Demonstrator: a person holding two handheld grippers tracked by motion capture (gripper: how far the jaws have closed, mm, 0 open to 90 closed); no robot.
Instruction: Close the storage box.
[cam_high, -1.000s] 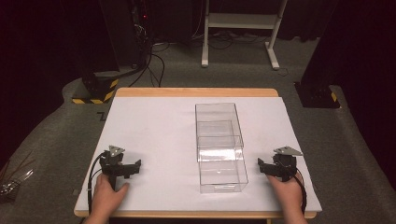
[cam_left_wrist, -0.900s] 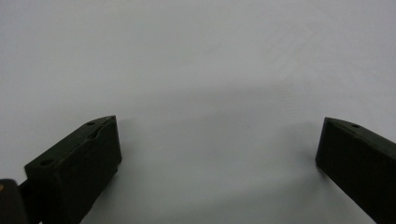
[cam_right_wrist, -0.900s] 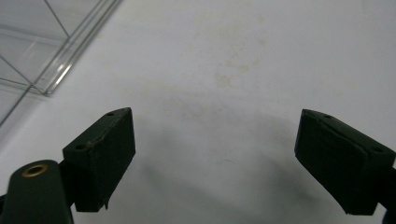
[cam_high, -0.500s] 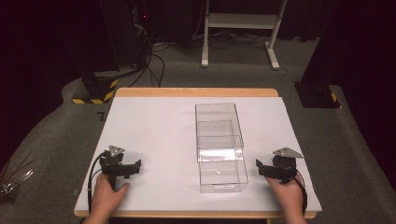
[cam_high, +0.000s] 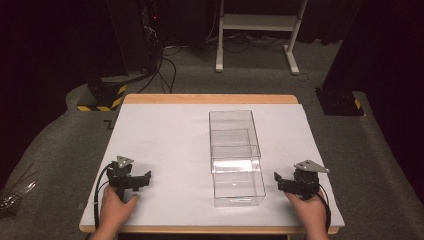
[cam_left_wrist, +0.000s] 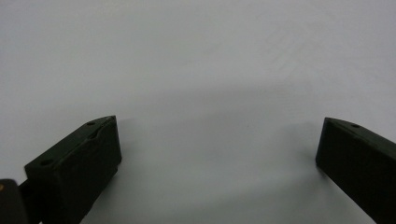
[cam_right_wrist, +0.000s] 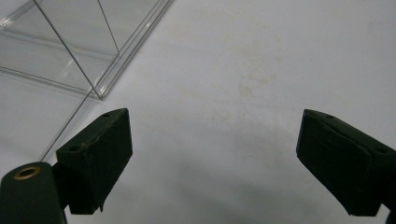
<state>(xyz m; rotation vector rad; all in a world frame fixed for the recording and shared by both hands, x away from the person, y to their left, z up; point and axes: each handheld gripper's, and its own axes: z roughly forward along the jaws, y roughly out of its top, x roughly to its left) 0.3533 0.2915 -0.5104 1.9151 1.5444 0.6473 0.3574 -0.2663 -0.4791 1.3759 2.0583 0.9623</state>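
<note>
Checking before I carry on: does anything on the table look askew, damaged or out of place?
Nothing stands out. The clear plastic box sits squarely on the white table surface, intact. The left gripper and right gripper rest at the near edge, jaws open with nothing between them. Faint stains mark the surface by the right gripper.

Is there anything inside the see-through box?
Empty. Through the clear box you see nothing but the white table underneath, and the right gripper view shows bare walls at its corner.
</note>
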